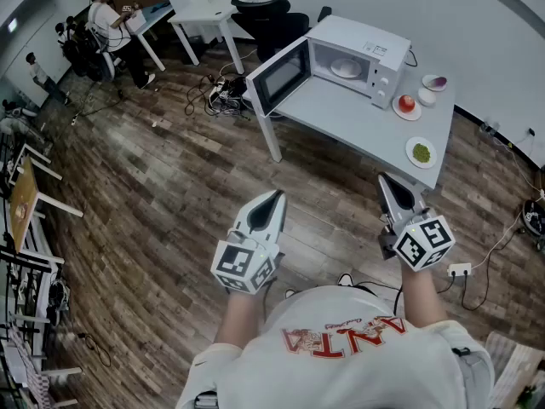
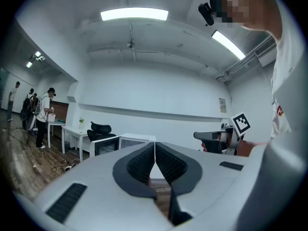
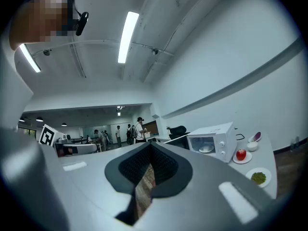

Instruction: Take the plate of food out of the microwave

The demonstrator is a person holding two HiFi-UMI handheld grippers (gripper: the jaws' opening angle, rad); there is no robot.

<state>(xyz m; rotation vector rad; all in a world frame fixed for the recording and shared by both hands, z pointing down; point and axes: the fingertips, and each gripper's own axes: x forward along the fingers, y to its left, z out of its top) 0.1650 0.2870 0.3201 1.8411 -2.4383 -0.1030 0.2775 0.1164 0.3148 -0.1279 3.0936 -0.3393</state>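
The plate of food (image 1: 345,68) is sitting inside the microwave (image 1: 368,48), pale and round on the oven floor. The microwave's door (image 1: 279,77) is hanging wide open toward the left of the head view. The microwave is standing at the far end of a grey desk (image 1: 341,118).

To the right of the microwave, a small plate with a red fruit (image 1: 407,105) is lying on the desk. A small white bowl (image 1: 427,97) is sitting just beside it, and a dish holding something purple (image 1: 434,82) is lying a little farther back. Nearer the front edge, a plate of green food (image 1: 421,152) is lying well apart from the microwave.

Both tools are hovering over the wooden floor (image 1: 170,194), well short of the microwave. The right hand-held gripper (image 1: 383,179) is pointing toward the desk's near corner, and its jaws are closing on nothing, pressed fully together. The left hand-held gripper (image 1: 274,196) is hovering farther left, pointing toward the desk's near side. Its ribbed pads (image 2: 139,163) are meeting at the tips, with nothing between them.

Beyond the desk, a black office chair (image 1: 266,15) is standing beside a white table (image 1: 204,15). Cables (image 1: 217,92) are trailing over the floor there. At the far left, another person (image 1: 106,24) is standing at another table.
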